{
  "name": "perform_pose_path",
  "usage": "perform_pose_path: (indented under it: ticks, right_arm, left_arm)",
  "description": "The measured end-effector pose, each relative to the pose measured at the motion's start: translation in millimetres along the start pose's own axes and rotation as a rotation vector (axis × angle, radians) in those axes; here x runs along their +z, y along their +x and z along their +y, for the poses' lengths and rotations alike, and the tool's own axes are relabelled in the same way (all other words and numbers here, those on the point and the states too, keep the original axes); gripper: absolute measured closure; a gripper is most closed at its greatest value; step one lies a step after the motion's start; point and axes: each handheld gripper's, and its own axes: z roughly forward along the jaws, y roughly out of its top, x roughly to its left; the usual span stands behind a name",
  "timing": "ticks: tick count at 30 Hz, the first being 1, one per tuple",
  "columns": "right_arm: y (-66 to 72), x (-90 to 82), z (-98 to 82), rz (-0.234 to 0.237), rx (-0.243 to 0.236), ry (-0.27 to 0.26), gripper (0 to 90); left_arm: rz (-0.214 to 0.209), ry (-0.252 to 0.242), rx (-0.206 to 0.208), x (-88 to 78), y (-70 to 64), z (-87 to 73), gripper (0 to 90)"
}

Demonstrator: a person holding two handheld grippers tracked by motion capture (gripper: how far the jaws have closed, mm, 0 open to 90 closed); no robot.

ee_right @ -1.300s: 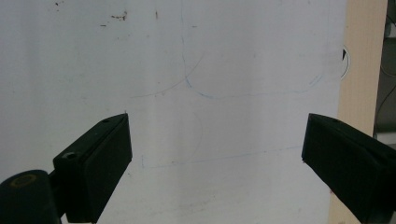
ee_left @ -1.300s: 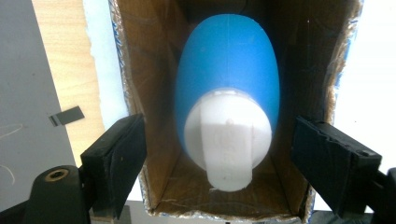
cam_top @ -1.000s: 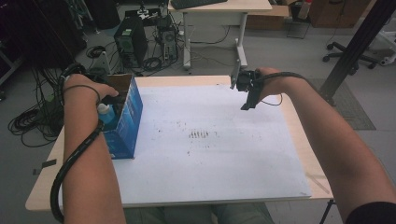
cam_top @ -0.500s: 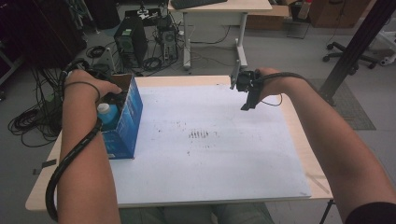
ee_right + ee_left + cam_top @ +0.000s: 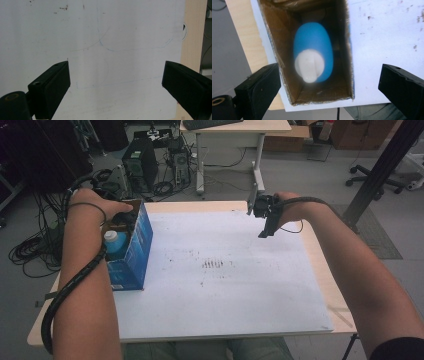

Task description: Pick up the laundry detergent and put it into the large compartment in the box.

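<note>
A blue cardboard box (image 5: pixel 134 254) stands open-topped at the left edge of the white sheet (image 5: pixel 225 290). Inside it is a blue bottle (image 5: pixel 112 241) with a white cap. My left gripper (image 5: pixel 121 221) hangs over the box's far end, mostly hidden under the hand. In the left gripper view it looks straight down into the box (image 5: pixel 284 62) at the bottle (image 5: pixel 313 47), and the left gripper (image 5: pixel 329 75) is open, its jaws wide apart outside the box walls. My right gripper (image 5: pixel 265 217) hovers open over the sheet's far right part; the right gripper (image 5: pixel 116 72) holds nothing.
The white sheet covers most of a light wooden table (image 5: pixel 327 280), with smudges (image 5: pixel 215 264) near its middle. Behind the table, on the floor, are computer towers (image 5: pixel 135 160), loose cables (image 5: pixel 30 247) and another desk (image 5: pixel 235 130). A dark post (image 5: pixel 380 170) rises at the right.
My left forearm has swung slightly to the left while the hand stays over the box. The right gripper has not moved.
</note>
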Motion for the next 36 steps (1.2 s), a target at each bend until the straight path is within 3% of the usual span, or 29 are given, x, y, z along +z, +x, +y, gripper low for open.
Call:
perform_pose_path:
  ticks: [8,11,19,30,35,36]
  right_arm:
    - [0.6,-4.3,-1.3,-0.003,0.003,0.0,8.0]
    - [1.0,-4.9,-1.9,-0.004,-0.001,0.002,8.0]
    - [1.6,-8.1,-4.1,-0.007,0.004,0.005,8.1]
    - [2.1,-12.5,-8.5,-0.012,0.007,0.007,8.1]
    - [2.2,-13.4,-9.5,-0.012,0.005,0.007,8.1]
    - [2.3,-13.5,-9.5,-0.011,0.005,0.007,8.1]
  left_arm:
    - [-0.006,-0.036,0.081,-19.6,-16.0,2.0,4.5]
    - [-0.008,-0.041,0.141,-26.6,-29.0,3.0,4.7]
    - [-0.017,-0.048,0.235,-36.1,-54.2,6.6,4.5]
    - [0.0,-0.055,0.316,-43.8,-79.2,11.1,4.5]
    - [0.006,-0.06,0.394,-48.1,-98.5,12.7,4.5]
    - [0.006,-0.06,0.394,-48.1,-98.5,12.7,4.5]
